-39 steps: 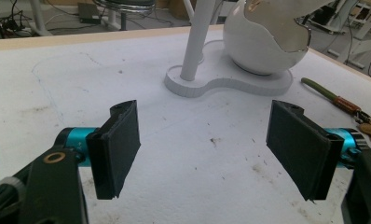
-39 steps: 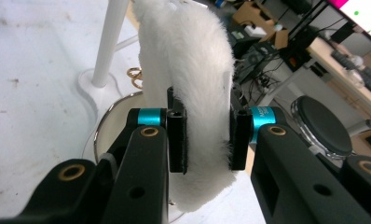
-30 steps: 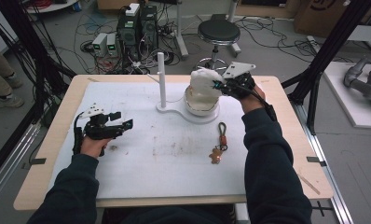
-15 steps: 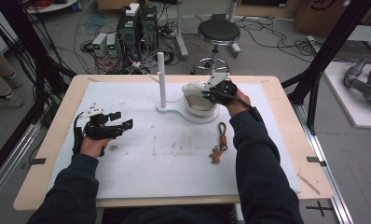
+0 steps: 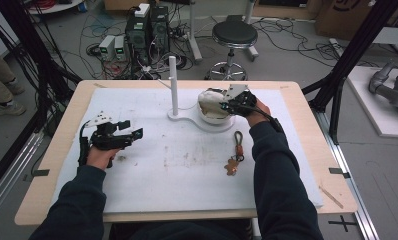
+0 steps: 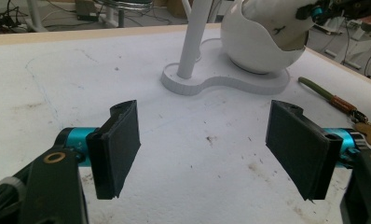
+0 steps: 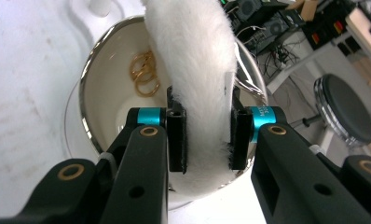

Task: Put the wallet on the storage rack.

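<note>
Tabletop [image 5: 152, 185] open centre and front; post [image 5: 173, 82] and bowl [image 5: 213, 112] block the far middle; keychain [image 5: 235, 152] lies right of centre.

Left gripper [image 5: 118, 134]: held low over the table's left side, jaws spread wide apart with nothing between them.
Right gripper [image 7: 206, 135]: reached forward to the far middle of the table, jaws pressed together on a white furry piece [image 7: 195, 60].
Forearms: both in dark sleeves, entering from the bottom edge.
</note>
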The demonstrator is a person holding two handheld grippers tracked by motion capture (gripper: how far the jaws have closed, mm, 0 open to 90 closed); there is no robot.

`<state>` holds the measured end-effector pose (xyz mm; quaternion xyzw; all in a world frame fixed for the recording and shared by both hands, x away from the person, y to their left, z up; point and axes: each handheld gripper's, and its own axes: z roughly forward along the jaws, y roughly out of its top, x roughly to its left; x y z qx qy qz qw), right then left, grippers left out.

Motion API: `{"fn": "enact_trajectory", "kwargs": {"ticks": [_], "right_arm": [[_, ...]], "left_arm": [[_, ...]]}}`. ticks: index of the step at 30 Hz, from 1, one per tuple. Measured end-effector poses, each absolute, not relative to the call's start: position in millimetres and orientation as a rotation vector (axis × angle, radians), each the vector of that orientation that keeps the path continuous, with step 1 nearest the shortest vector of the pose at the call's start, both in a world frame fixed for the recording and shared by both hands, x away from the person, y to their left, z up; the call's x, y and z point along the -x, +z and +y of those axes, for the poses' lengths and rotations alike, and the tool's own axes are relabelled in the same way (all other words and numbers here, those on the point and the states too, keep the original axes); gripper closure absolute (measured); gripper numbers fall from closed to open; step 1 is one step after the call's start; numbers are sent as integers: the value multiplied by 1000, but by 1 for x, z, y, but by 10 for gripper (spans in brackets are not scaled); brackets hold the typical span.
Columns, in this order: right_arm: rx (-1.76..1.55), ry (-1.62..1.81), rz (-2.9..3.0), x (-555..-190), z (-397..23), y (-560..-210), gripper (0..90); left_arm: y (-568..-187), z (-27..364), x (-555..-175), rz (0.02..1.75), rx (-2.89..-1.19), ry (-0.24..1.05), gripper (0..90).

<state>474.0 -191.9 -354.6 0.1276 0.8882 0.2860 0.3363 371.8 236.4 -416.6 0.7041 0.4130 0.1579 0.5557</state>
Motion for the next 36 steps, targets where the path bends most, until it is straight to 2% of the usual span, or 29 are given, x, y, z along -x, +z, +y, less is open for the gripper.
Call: {"fn": "enact_trajectory", "kwargs": {"ticks": [4, 5, 7, 10, 15, 20, 24, 26, 30, 36], "right_arm": [[-285, 725, 2320, -472, -190, -356, 742], [-307, 732, 2321, -473, -192, -355, 702], [-437, 765, 2312, -476, -197, -354, 483], [-647, 894, 2347, -476, -210, -349, 416], [-838, 1065, 2324, -460, -234, -336, 403], [-864, 1188, 2200, -423, -258, -336, 396], [-905, 1206, 2169, -396, -273, -352, 354], [-961, 1182, 2143, -383, -279, -367, 272], [-1024, 1182, 2133, -378, -283, -382, 230], [-1054, 1174, 2133, -378, -288, -389, 227]], "left_arm": [[-417, 236, -372, 976, -1668, 367, 259], [-417, 235, -371, 974, -1667, 368, 259], [-417, 236, -371, 974, -1666, 371, 259], [-417, 238, -371, 976, -1652, 361, 270], [-417, 240, -371, 979, -1646, 375, 268], [-417, 241, -371, 986, -1639, 386, 268], [-416, 243, -370, 993, -1633, 410, 268], [-416, 245, -369, 999, -1626, 428, 246], [-418, 248, -370, 1023, -1623, 422, 211], [-418, 246, -369, 1018, -1635, 430, 211]]}}
